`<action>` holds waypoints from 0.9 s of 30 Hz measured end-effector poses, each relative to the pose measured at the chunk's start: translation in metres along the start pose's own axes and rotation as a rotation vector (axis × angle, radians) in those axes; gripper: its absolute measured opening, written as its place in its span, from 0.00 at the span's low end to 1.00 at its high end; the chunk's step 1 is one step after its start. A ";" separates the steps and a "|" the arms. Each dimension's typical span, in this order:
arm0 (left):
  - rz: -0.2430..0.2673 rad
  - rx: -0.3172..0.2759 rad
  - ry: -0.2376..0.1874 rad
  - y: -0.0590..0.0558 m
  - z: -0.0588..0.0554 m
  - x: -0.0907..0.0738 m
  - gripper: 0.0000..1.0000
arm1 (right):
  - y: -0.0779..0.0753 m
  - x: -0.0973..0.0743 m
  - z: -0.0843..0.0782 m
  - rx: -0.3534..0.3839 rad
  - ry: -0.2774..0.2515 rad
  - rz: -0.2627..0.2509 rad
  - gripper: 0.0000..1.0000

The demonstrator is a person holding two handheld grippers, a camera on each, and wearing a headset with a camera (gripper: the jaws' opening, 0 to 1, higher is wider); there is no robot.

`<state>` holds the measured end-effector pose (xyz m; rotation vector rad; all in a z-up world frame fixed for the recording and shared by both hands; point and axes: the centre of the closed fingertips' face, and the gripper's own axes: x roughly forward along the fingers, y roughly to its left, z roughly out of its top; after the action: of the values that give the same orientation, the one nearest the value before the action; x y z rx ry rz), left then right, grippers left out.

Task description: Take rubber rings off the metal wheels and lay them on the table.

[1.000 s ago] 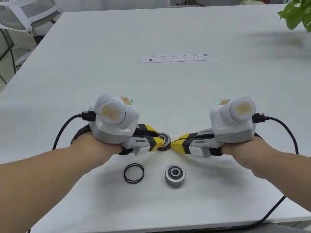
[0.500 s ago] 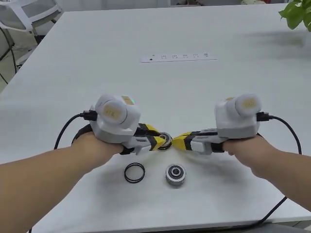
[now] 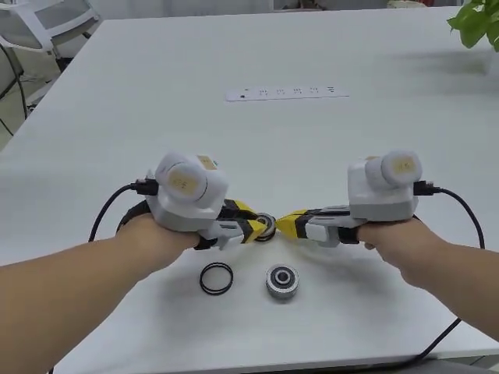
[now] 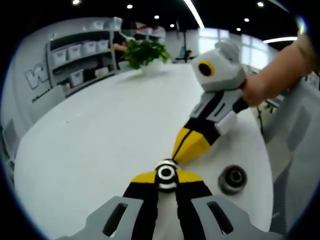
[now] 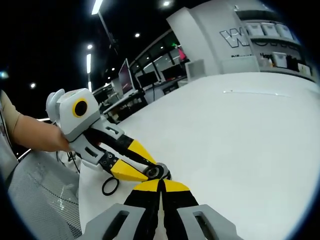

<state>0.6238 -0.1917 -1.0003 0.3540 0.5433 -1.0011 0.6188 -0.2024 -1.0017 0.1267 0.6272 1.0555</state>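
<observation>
**Held wheel and the two claws.** The wheel hangs above the tabletop, near its front edge and between the two hands. In the left gripper view its flat face and centre hole are turned back toward that camera, so its axle appears to run roughly along the left claw's length. A dark band circles the rim, probably its rubber ring.

The left claw is clamped on the wheel, one yellow tip on either side of the rim. The right claw comes in from the opposite side, nearly nose to nose with the left. Its jaws are together and its tips touch the far edge of the rim. Whether rubber is pinched between them cannot be told.

The coming move turns on this opposition. The wheel lies straight ahead of the right claw's tips, so peeling the band off likely calls for a pull to the person's right while the left claw braces the wheel.

On the tabletop below lie a loose ring and, just right of it, a second wheel. The two are apart.
</observation>
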 end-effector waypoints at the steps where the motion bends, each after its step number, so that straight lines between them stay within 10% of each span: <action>1: 0.001 0.000 0.000 0.000 0.000 0.000 0.13 | -0.001 0.000 0.000 0.001 0.000 0.000 0.00; 27: 0.011 0.002 0.003 0.003 -0.001 0.002 0.12 | -0.002 0.003 0.002 -0.069 0.009 0.001 0.00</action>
<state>0.6267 -0.1908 -1.0020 0.3597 0.5432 -0.9906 0.6223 -0.2008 -1.0019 0.0624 0.5987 1.0782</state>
